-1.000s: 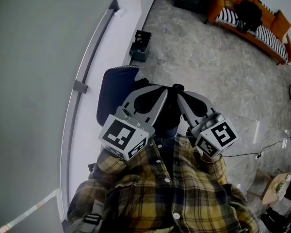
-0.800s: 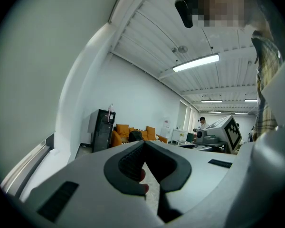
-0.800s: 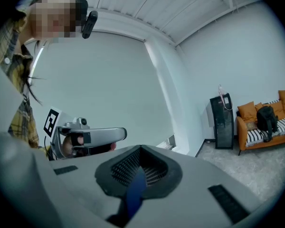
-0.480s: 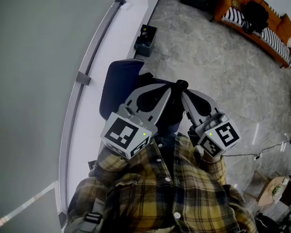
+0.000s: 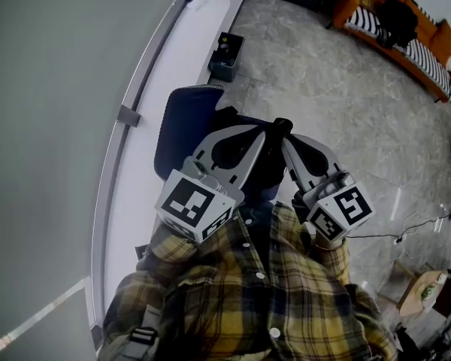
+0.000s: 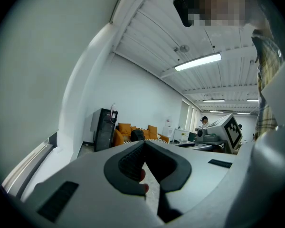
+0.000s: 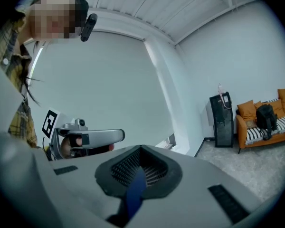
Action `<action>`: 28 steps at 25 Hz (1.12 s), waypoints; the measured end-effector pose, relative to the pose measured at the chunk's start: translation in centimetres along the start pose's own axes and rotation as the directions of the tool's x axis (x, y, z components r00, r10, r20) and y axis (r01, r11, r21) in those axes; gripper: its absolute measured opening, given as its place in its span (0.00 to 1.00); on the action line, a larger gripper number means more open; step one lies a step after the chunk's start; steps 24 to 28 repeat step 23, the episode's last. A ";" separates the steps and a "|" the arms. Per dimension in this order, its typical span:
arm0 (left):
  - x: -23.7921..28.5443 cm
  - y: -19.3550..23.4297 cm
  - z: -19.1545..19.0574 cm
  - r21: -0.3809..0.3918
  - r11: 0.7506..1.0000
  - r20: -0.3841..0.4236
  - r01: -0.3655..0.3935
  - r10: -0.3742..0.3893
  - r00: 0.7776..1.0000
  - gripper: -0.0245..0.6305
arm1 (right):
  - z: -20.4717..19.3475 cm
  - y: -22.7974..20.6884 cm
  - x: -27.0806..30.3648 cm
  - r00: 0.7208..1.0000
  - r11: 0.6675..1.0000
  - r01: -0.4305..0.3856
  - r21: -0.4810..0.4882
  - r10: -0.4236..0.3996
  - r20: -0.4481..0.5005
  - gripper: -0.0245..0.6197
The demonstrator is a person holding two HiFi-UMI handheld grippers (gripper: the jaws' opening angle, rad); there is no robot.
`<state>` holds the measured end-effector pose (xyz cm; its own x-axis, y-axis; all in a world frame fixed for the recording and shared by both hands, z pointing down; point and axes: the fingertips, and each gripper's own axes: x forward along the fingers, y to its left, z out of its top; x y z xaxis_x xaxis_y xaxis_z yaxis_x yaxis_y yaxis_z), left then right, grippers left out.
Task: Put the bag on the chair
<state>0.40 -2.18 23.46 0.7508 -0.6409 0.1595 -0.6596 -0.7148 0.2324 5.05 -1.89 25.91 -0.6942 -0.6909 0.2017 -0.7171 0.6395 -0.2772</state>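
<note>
My left gripper [image 6: 145,145] has its jaws pressed together, and a dark band runs down from their seam; I take that band for part of the bag's handle, though this view does not make it plain. The right gripper [image 7: 140,149] is clamped on a blue strap [image 7: 133,194] that runs down out of its ribbed pads. In the head view both tips meet on one dark knot [image 5: 283,124], with the dark bag [image 5: 255,173] hanging beneath them, close against my shirt. The blue chair [image 5: 182,122] stands just to the left and a little farther off, beside the white ledge [image 5: 165,81] along the wall, partly under the left gripper. I judge the pick-up done and the bag brought to the chair. What is left is lowering it onto the seat and letting go; whether it touches the seat I cannot tell.
</note>
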 end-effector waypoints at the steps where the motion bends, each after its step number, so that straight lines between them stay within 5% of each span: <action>1: 0.1 0.0 0.0 0.001 1.000 -0.001 0.000 0.000 1.000 0.07 | 0.0 -0.1 0.0 1.000 1.000 0.005 0.001 -0.005 -0.002 0.06; 28: 1.9 -1.3 -1.0 0.087 0.993 -0.084 0.086 -0.079 0.993 0.07 | -0.2 -1.2 -0.1 1.000 1.000 -0.003 0.019 0.003 -0.013 0.06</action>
